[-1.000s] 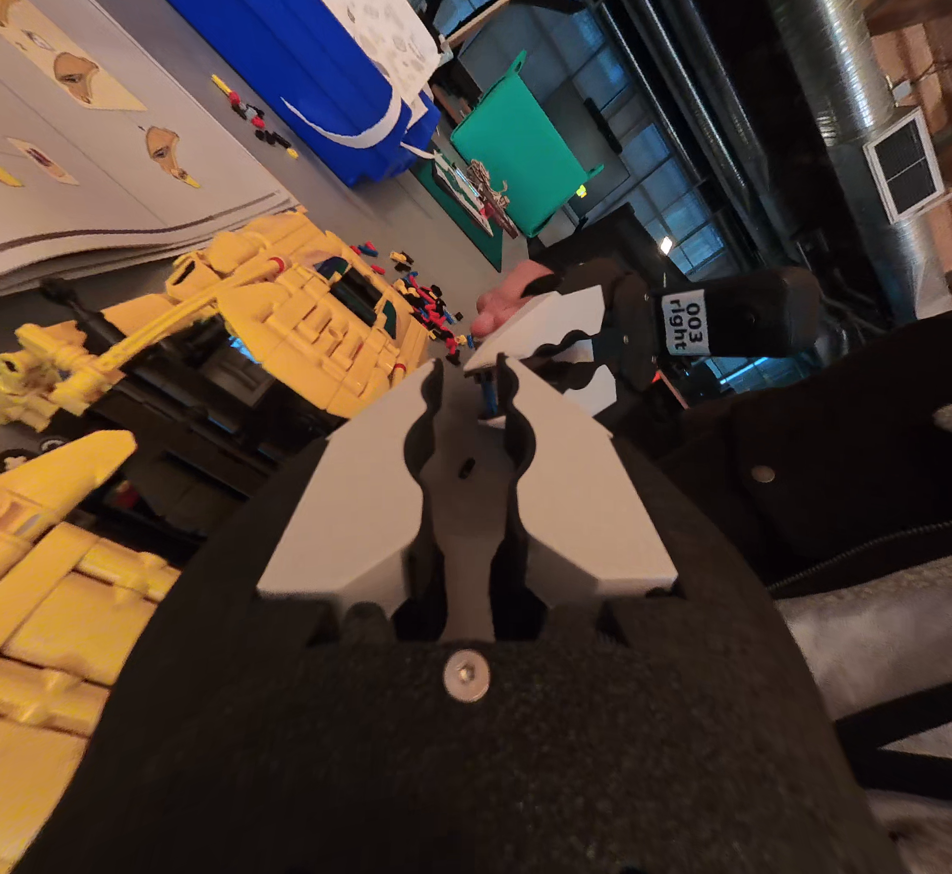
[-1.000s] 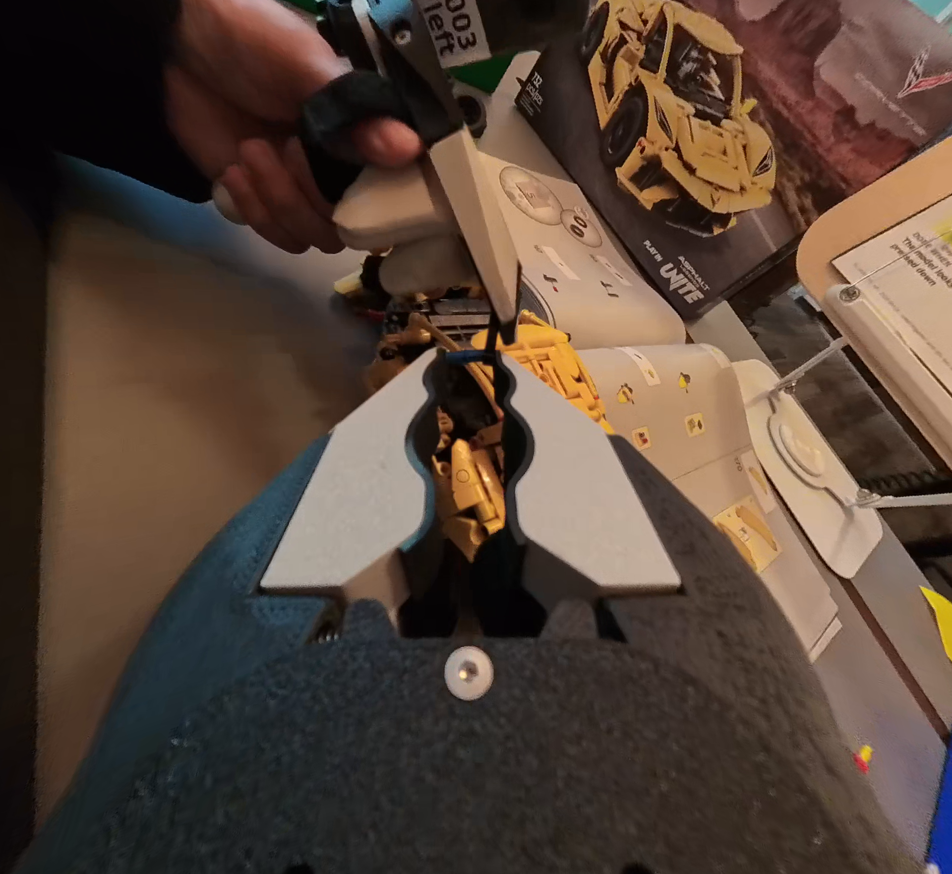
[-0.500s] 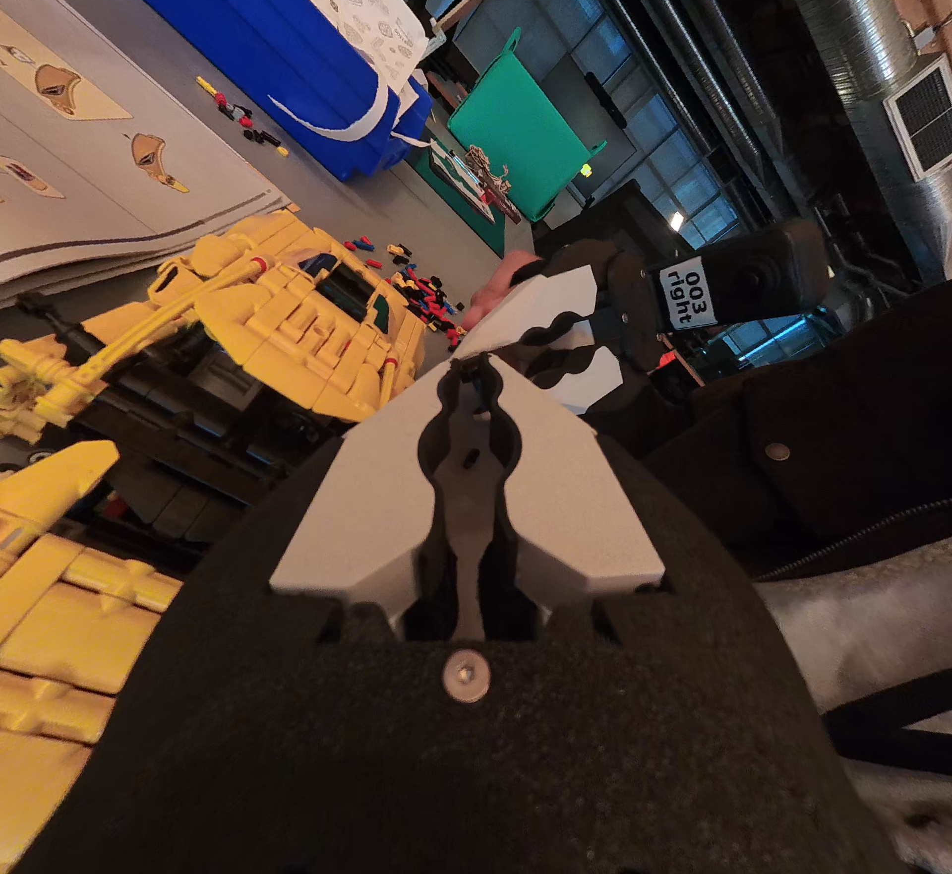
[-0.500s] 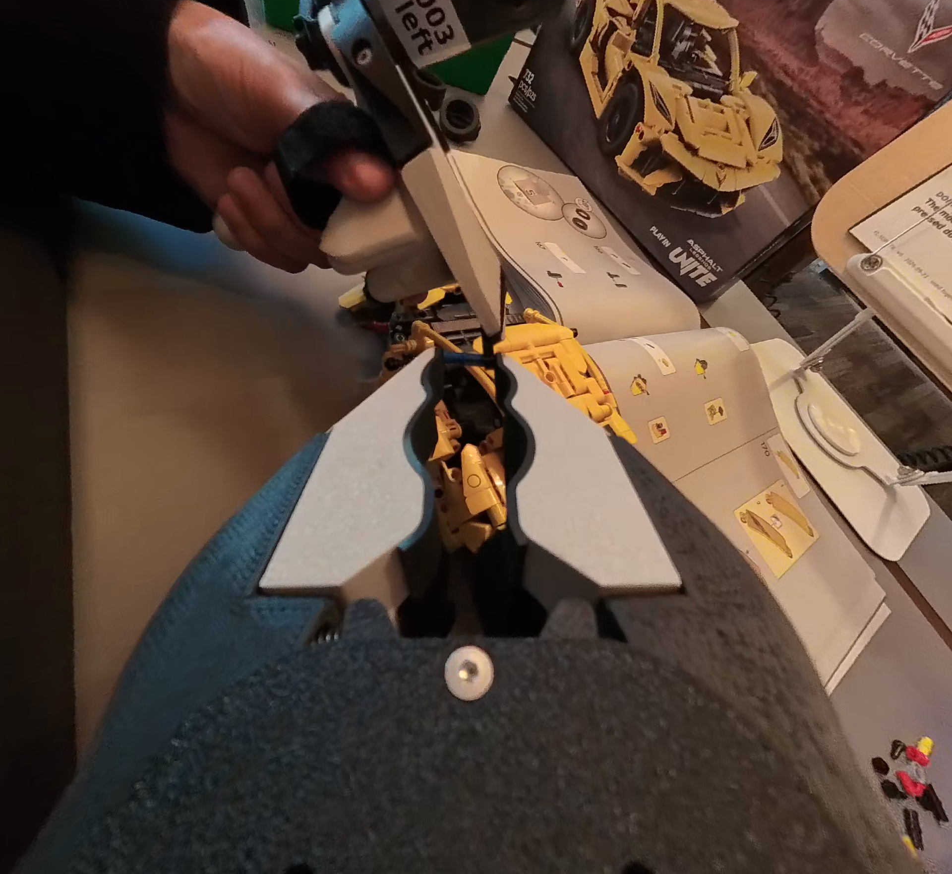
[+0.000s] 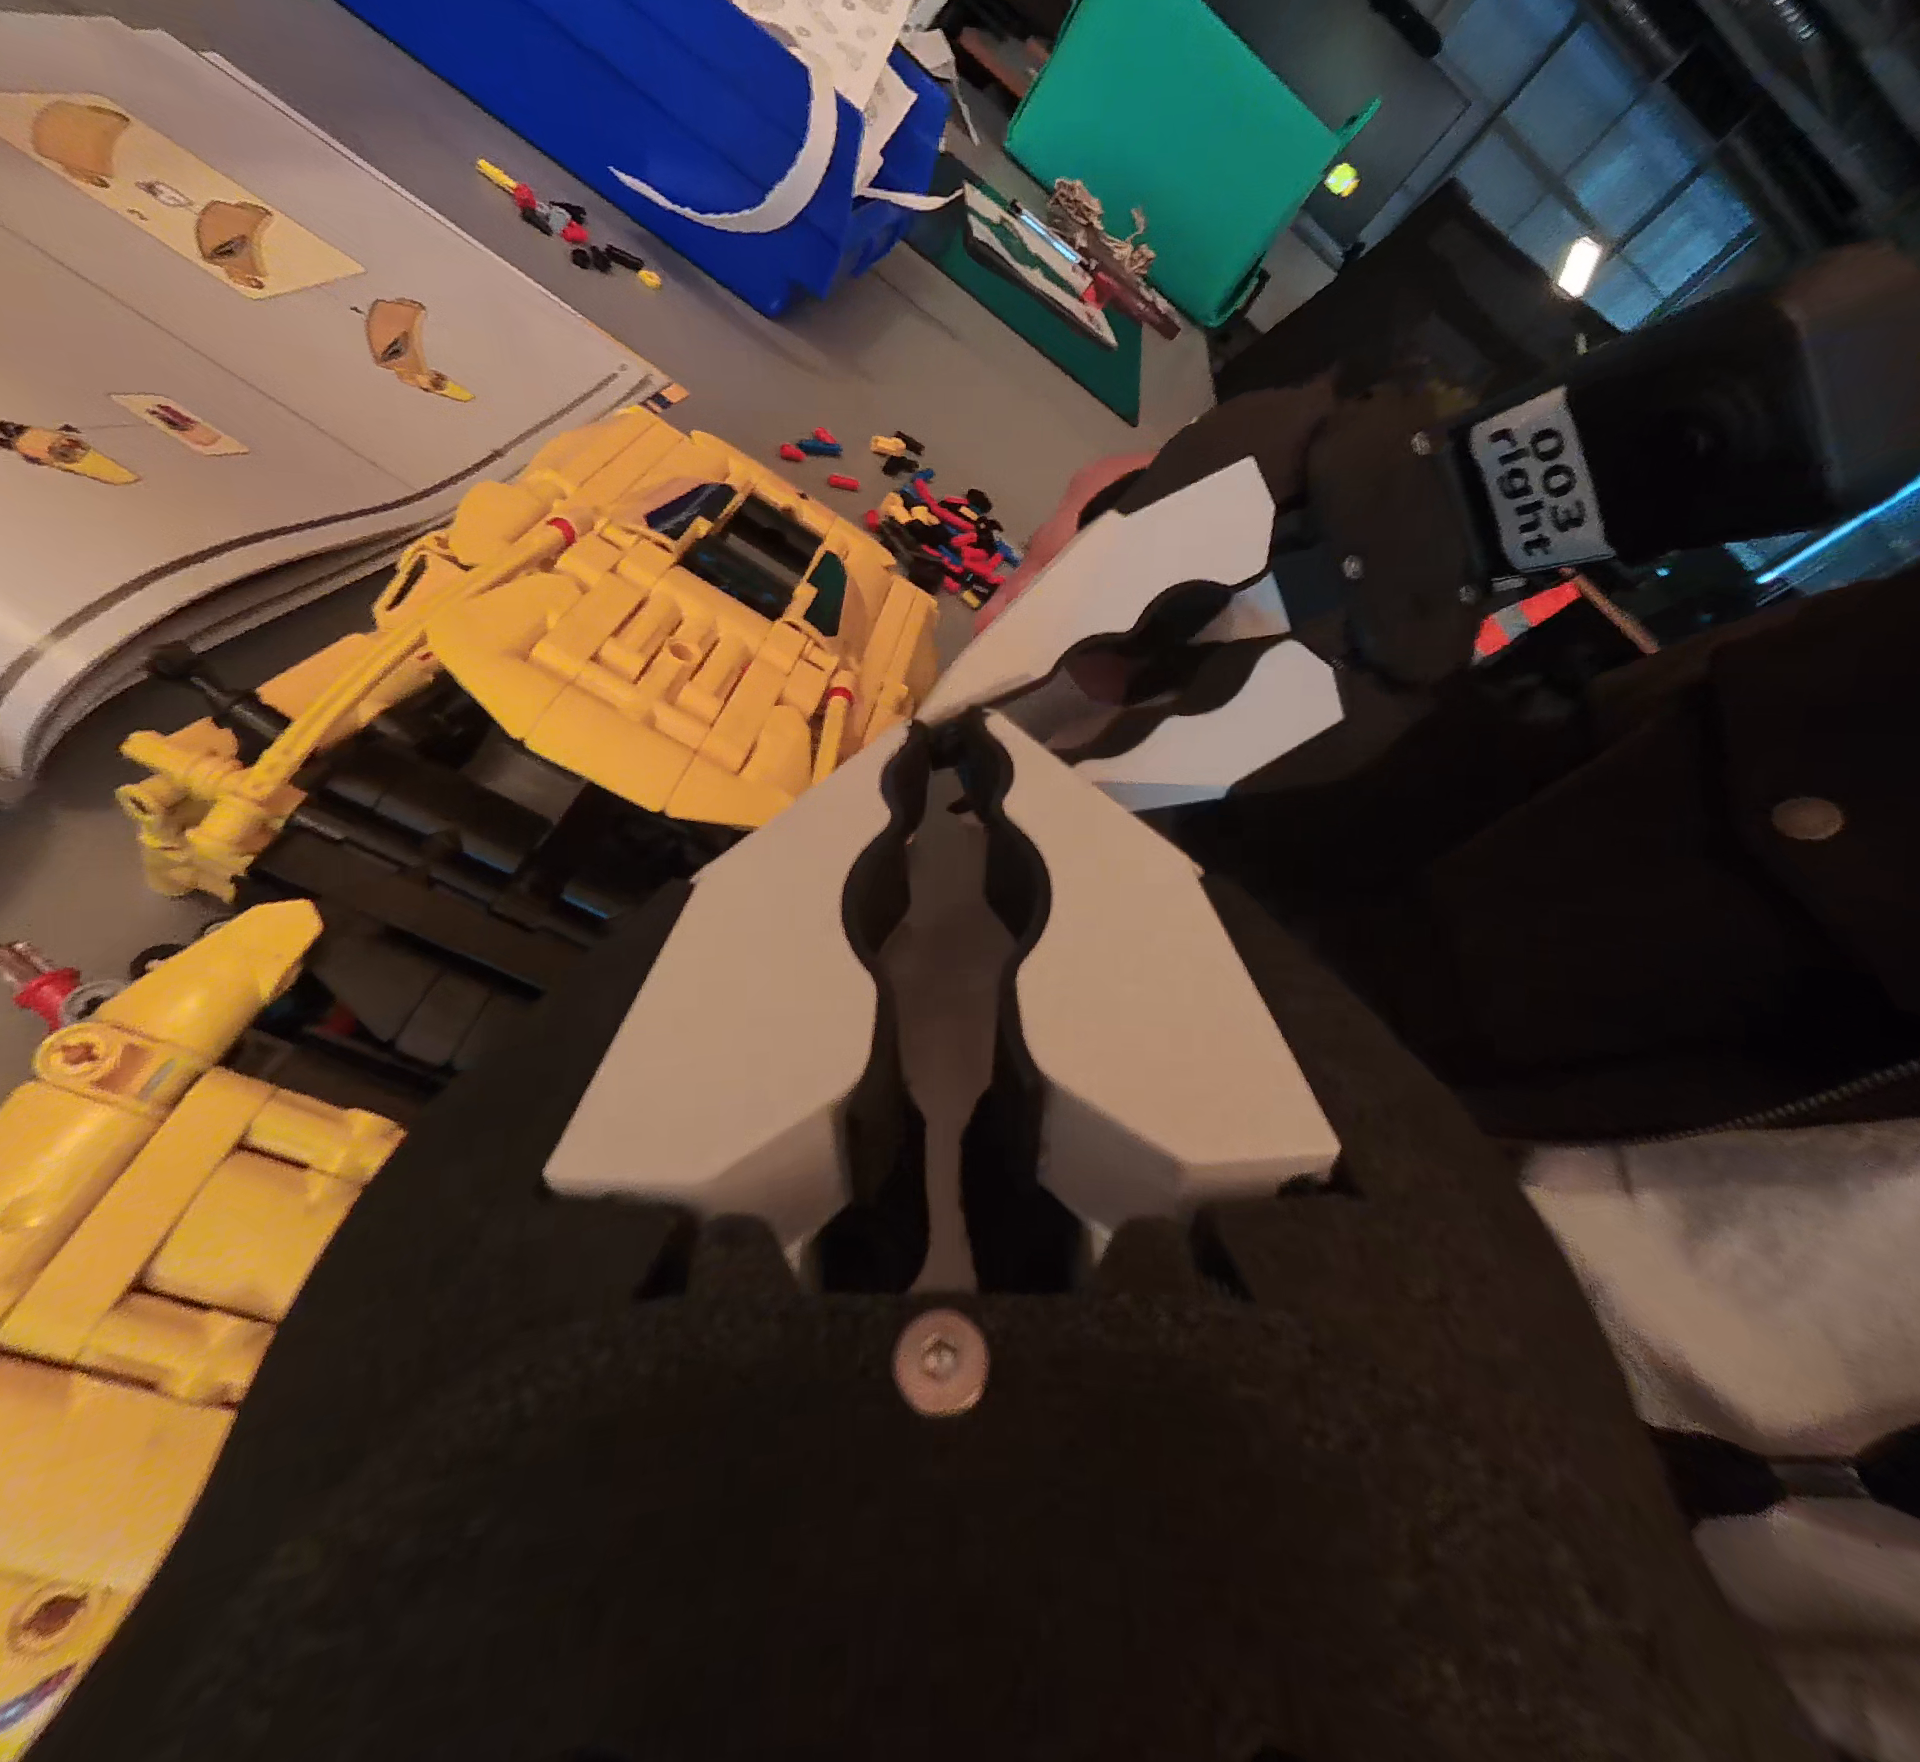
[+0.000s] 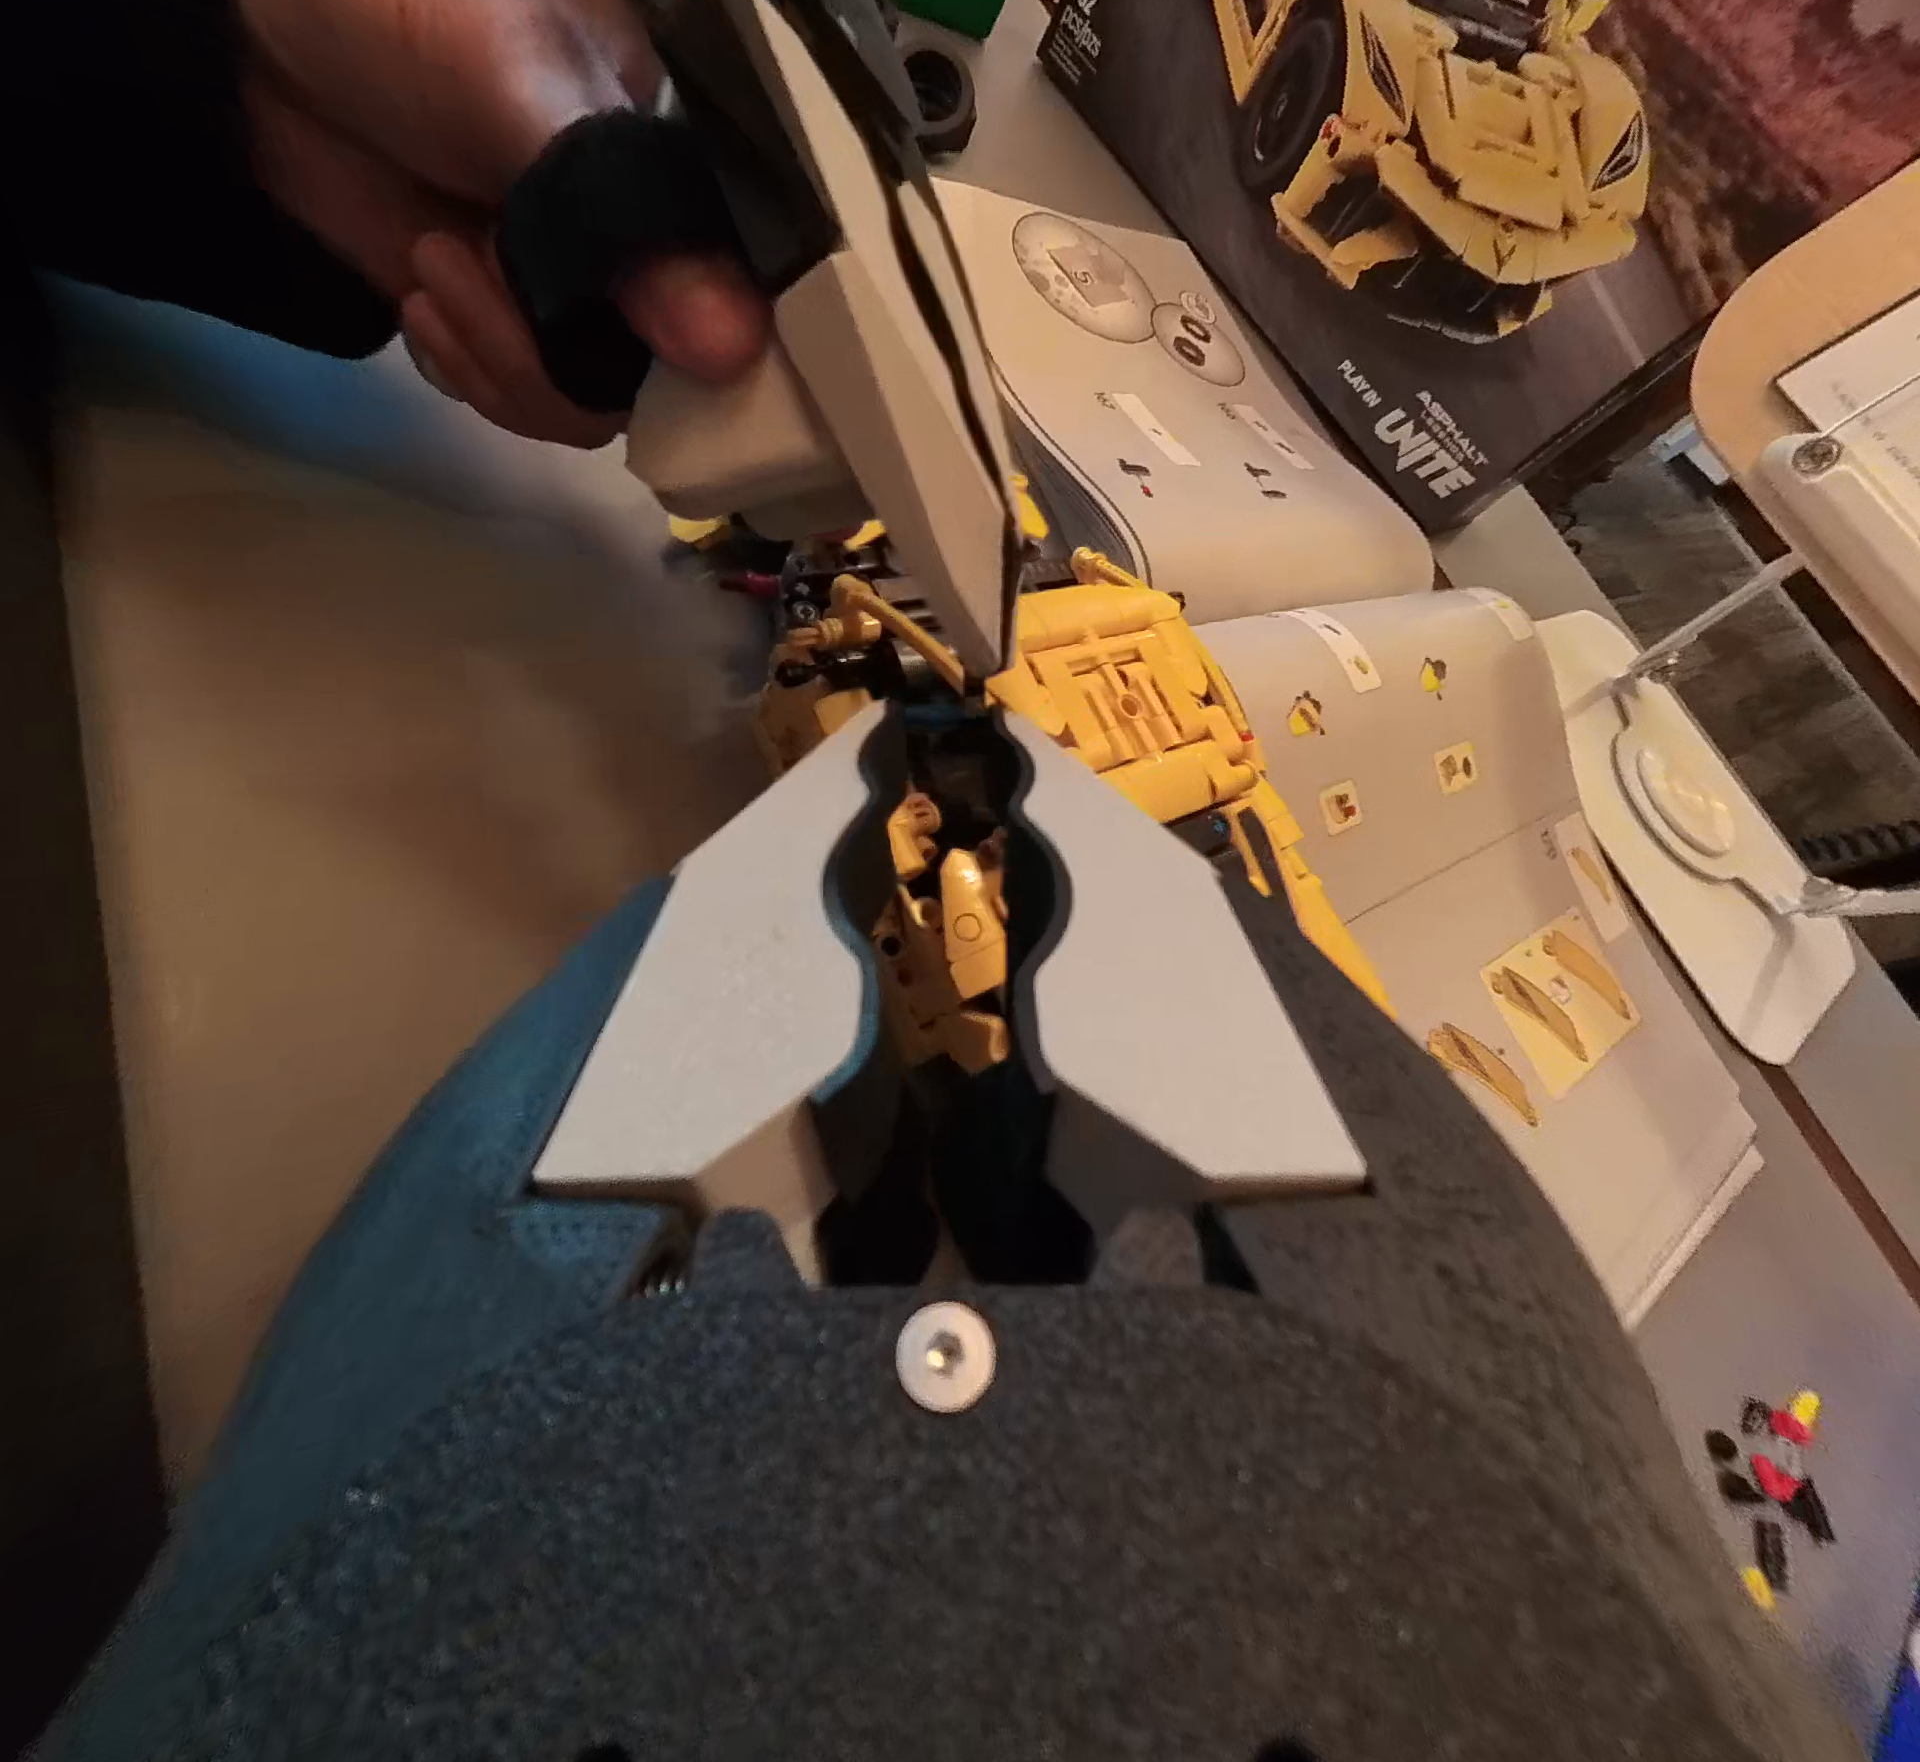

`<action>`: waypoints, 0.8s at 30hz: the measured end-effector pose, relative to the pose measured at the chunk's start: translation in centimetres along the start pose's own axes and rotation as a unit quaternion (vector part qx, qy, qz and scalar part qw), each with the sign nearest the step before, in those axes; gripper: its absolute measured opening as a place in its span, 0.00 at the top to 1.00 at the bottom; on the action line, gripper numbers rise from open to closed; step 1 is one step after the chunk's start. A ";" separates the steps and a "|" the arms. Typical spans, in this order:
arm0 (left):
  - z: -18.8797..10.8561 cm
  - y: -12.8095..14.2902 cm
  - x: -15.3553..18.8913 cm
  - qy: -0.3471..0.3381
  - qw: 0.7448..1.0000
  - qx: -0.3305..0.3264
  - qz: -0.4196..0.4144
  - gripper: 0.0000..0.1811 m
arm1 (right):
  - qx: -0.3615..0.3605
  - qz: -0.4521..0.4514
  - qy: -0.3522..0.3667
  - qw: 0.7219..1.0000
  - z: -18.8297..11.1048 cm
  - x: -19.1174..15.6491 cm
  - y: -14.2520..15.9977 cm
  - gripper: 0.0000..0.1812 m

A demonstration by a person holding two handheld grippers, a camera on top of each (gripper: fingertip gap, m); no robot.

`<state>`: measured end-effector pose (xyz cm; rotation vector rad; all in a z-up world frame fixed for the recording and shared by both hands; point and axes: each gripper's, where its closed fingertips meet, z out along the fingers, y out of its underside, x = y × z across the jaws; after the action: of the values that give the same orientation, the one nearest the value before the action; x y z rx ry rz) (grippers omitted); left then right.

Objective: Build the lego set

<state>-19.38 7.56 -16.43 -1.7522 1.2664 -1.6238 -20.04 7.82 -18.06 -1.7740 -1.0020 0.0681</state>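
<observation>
My left gripper (image 5: 951,744) and my right gripper (image 6: 943,720) meet tip to tip in the air above the yellow lego car (image 5: 665,652). A small black and blue piece (image 6: 940,713) sits between the right fingertips. The left gripper (image 6: 987,658) comes down from above with its fingers closed on the same piece. In the left wrist view the piece (image 5: 954,756) shows dark between my tips, and the right gripper (image 5: 935,710) touches it from the right. The car also shows in the right wrist view (image 6: 1122,715), under both grippers.
An open instruction booklet (image 5: 208,341) lies behind the car, and a separate yellow body part (image 5: 156,1193) at the lower left. Loose small pieces (image 5: 935,538) lie beyond the car. A blue bin (image 5: 582,19), a green bag (image 5: 1164,123) and the set's box (image 6: 1455,102) stand around. Only a small space, under 4 cm, lies between the two pairs of fingers.
My left gripper has closed from a wider gap onto the piece held by the right gripper. Both grippers have drawn closer together and shifted slightly over the car.
</observation>
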 end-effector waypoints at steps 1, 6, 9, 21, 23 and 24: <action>0.1 0.0 -0.1 -0.005 1.000 0.000 0.000 0.96 | -0.006 -0.003 0.006 1.000 0.1 0.1 0.1 0.93; 0.1 0.1 0.0 0.009 1.000 0.001 -0.019 0.96 | -0.006 -0.028 0.010 1.000 -0.1 0.0 0.1 0.93; 0.1 0.2 -0.4 0.002 1.000 -0.002 -0.023 0.96 | -0.013 -0.020 0.008 1.000 0.3 0.0 0.4 0.92; -0.7 -0.7 0.1 0.051 0.996 0.026 -0.071 0.96 | 0.013 -0.009 0.025 1.000 0.0 0.3 -0.9 0.92; -0.8 -0.7 0.2 0.049 0.996 0.025 -0.066 0.96 | 0.012 -0.011 0.027 1.000 0.0 0.3 -0.9 0.92; -0.8 -0.7 0.2 0.049 0.996 0.026 -0.063 0.96 | 0.014 -0.014 0.030 0.999 0.0 0.4 -1.0 0.92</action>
<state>-19.93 7.93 -15.53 -1.7712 1.1656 -1.8166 -20.37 8.15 -17.09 -1.7273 -0.9784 0.0113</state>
